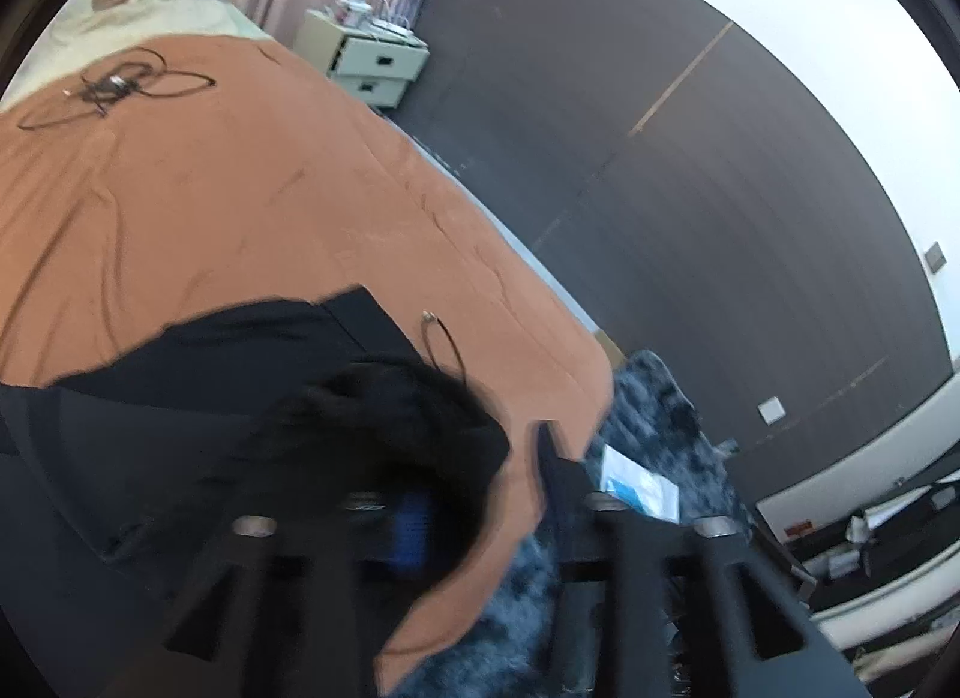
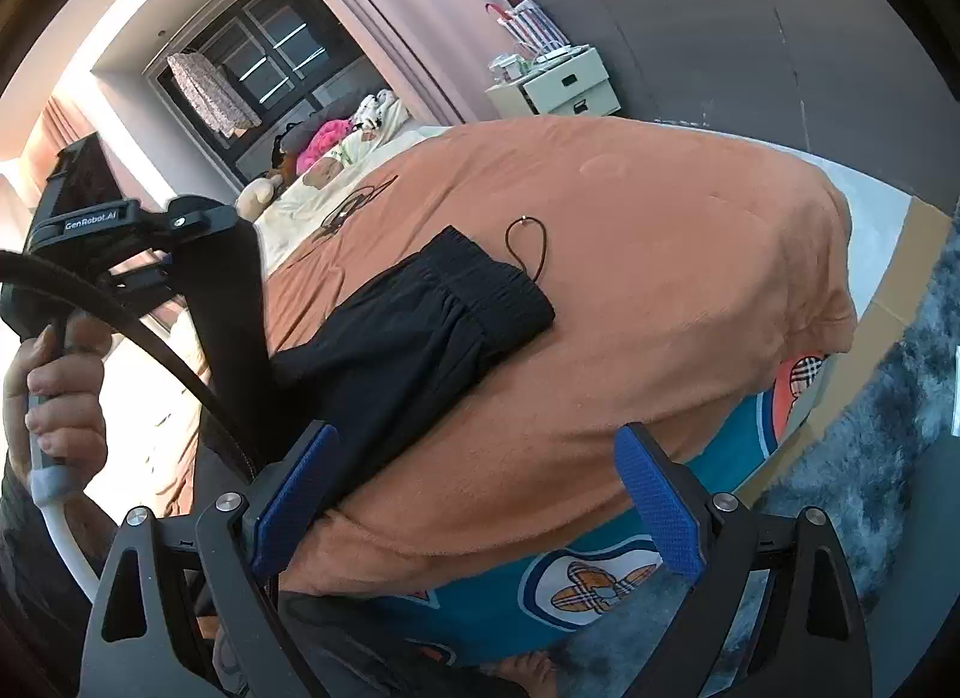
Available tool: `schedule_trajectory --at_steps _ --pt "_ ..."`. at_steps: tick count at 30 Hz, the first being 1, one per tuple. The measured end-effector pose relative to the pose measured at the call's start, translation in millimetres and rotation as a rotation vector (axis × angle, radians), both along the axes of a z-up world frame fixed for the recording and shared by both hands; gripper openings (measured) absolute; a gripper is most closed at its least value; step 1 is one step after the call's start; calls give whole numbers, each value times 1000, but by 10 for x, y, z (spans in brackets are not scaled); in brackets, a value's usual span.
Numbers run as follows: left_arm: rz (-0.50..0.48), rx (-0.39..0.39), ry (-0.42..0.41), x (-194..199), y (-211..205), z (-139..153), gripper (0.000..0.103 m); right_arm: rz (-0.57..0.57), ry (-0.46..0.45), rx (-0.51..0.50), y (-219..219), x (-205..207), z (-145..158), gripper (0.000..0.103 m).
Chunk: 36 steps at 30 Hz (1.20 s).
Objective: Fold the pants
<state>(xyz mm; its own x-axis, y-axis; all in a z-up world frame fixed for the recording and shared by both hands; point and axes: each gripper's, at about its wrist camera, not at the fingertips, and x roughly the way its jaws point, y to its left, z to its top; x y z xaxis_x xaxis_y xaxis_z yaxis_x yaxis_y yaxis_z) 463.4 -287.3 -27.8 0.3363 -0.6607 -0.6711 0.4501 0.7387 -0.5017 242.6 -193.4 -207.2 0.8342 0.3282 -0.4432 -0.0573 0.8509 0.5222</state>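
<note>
The black pants (image 2: 420,326) lie folded on the orange blanket (image 2: 660,254), elastic waistband toward the far side, with a brown drawstring (image 2: 528,236) looped beside it. In the blurred left wrist view the pants (image 1: 240,374) fill the lower left. My left gripper (image 1: 480,476) hovers at their near edge with its jaws apart. A bunch of black cloth (image 1: 408,416) drapes over its left finger, whose blue pad (image 1: 414,524) shows below. My right gripper (image 2: 477,500) stands wide open over the blanket's near edge, holding nothing, its left pad (image 2: 294,494) close to the pants' edge.
A person's hand (image 2: 60,386) holds the left gripper's handle. A black cable (image 1: 114,86) lies far up the blanket. A white nightstand (image 1: 372,62) stands by the dark wall. A shaggy grey rug (image 2: 870,458) and a teal patterned sheet (image 2: 540,596) lie below the bed's edge.
</note>
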Motion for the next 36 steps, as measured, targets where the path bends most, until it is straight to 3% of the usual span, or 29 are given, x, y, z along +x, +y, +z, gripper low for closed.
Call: schedule_trajectory --at_steps 1,3,6,15,24,36 --pt "-3 4 -6 -33 -6 -11 68 2 0 1 -31 4 31 93" --pt "-19 36 -25 -143 -7 10 76 7 -3 0 -35 -15 75 93" --pt "-36 51 -27 -267 46 71 77 17 -6 5 -56 -43 134 93" --pt "-21 87 -10 -642 268 102 99 60 -50 53 -127 -211 358 93" --pt "39 108 -41 -860 649 99 100 78 -76 28 -208 -399 582 93" --pt "255 144 -119 -1166 1825 152 100 114 -105 -70 107 -186 982 93"
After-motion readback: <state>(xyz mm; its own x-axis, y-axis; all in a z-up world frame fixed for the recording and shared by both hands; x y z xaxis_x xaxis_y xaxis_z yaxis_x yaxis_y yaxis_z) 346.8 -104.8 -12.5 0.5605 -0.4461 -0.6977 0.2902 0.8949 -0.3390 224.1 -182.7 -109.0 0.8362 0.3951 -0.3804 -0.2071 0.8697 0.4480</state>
